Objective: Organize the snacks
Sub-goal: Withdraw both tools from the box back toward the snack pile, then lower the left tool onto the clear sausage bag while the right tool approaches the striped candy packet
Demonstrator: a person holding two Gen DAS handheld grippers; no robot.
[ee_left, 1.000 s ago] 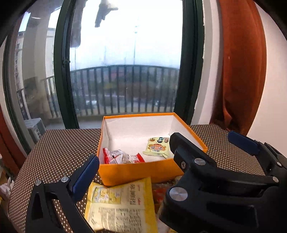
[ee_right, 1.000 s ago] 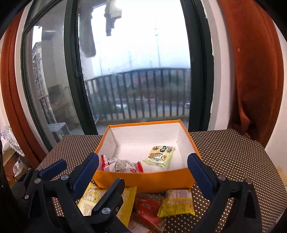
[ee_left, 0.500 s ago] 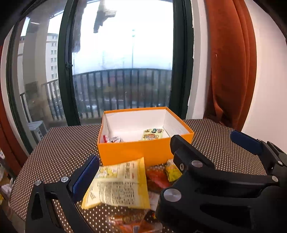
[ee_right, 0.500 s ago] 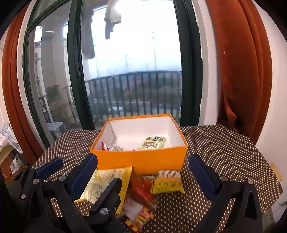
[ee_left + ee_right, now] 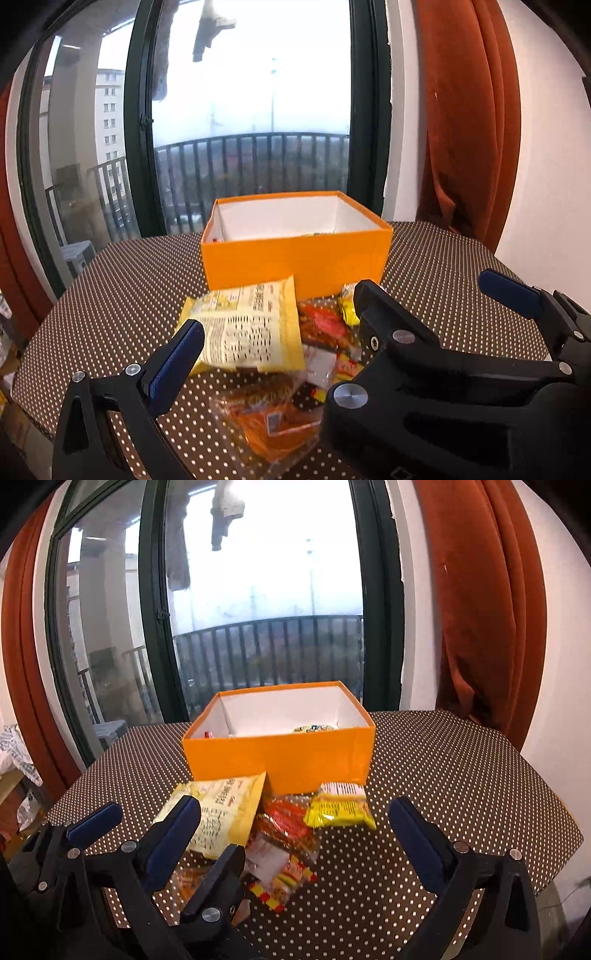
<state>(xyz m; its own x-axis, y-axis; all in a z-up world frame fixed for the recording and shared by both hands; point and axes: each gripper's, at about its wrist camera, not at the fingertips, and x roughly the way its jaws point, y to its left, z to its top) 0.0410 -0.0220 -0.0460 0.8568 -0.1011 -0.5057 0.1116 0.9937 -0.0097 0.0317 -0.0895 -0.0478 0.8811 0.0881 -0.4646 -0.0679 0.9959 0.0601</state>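
Note:
An orange box (image 5: 295,258) (image 5: 277,753), open on top, stands mid-table with a few packets barely showing over its wall. In front of it lies a loose pile: a large yellow packet (image 5: 251,328) (image 5: 221,812), a red packet (image 5: 321,325) (image 5: 288,819), a small yellow packet (image 5: 340,806) and a clear packet of orange snacks (image 5: 269,417). My left gripper (image 5: 295,328) is open above the pile's near side. My right gripper (image 5: 295,805) is open too, holding nothing. The two overlap: one of the left gripper's fingers (image 5: 221,871) sits between the right gripper's fingers.
The table wears a brown cloth with white dots (image 5: 110,295) (image 5: 461,775). Behind the box are a dark-framed balcony window (image 5: 258,110) and a rust curtain (image 5: 469,129) at the right. The table's right edge (image 5: 557,853) drops off near the wall.
Both grippers have drawn back from the box, which now looks farther away. More of the packet pile has come into view in front of it. Both grippers stayed open.

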